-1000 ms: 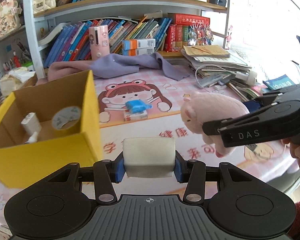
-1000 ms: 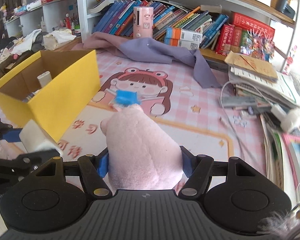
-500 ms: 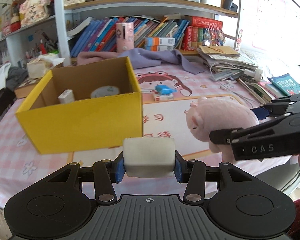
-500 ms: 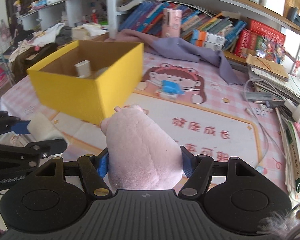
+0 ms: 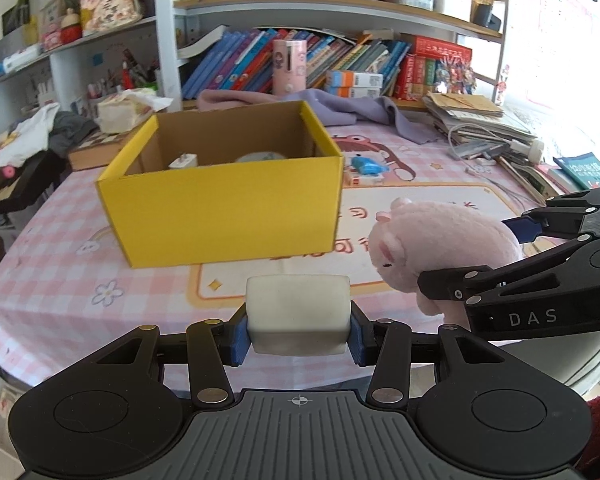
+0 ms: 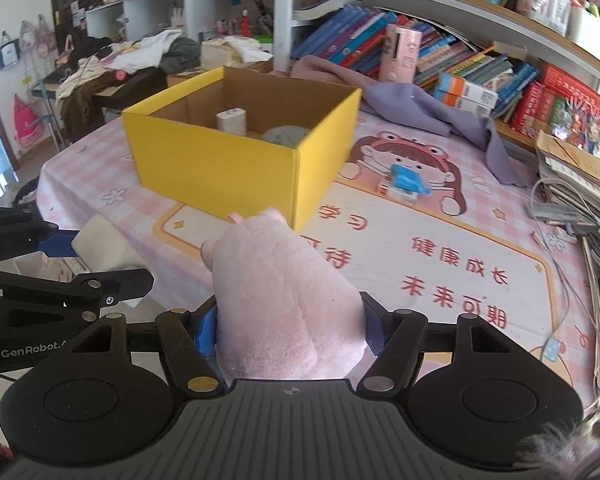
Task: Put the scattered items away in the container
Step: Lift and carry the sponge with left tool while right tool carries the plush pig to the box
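My left gripper (image 5: 298,334) is shut on a white foam block (image 5: 298,312), held over the table's near edge. My right gripper (image 6: 290,330) is shut on a pink plush pig (image 6: 284,288), which also shows at the right of the left wrist view (image 5: 440,244). The open yellow box (image 5: 228,208) stands ahead on the pink tablecloth; inside it are a white charger (image 6: 232,120) and a tape roll (image 6: 284,136). A small blue toy on a white block (image 6: 404,182) lies on the mat beyond the box (image 6: 244,160).
A purple cloth (image 6: 440,108) lies at the back below shelves of books (image 5: 340,64). Stacked papers, books and cables (image 5: 484,136) crowd the right edge. Clothes and a tissue pack (image 5: 128,112) sit on furniture to the left.
Both grippers have drawn back from the box toward the table's near edge, each keeping its hold. The box now appears farther off and more centred.
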A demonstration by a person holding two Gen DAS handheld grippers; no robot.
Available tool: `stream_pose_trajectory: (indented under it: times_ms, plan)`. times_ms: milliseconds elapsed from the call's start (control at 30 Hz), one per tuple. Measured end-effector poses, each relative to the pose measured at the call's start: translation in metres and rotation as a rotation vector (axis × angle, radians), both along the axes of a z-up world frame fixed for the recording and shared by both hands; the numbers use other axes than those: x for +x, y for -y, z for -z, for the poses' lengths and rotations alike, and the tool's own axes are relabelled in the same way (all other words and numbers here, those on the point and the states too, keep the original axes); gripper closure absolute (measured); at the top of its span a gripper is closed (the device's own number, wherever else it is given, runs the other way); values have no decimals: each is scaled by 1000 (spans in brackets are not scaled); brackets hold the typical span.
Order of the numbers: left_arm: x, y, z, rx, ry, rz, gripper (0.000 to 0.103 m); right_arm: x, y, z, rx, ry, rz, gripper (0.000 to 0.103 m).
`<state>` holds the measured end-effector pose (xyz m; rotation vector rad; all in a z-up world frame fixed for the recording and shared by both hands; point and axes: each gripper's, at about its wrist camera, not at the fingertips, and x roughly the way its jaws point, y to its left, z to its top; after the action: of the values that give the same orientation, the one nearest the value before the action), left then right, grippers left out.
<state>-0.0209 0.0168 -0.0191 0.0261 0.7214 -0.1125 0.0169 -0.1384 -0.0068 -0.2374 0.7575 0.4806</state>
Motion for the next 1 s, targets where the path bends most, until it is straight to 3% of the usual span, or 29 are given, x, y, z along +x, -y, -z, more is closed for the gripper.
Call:
stream_pose_trajectory:
  times_ms: [567, 1000]
  plan:
    - [-15, -40, 5, 8, -30, -77, 58, -5, -51, 2, -9, -8, -118, 37]
    - [-6, -65, -9, -7, 30, -145, 58, 4, -66, -14, 1, 53, -164, 37]
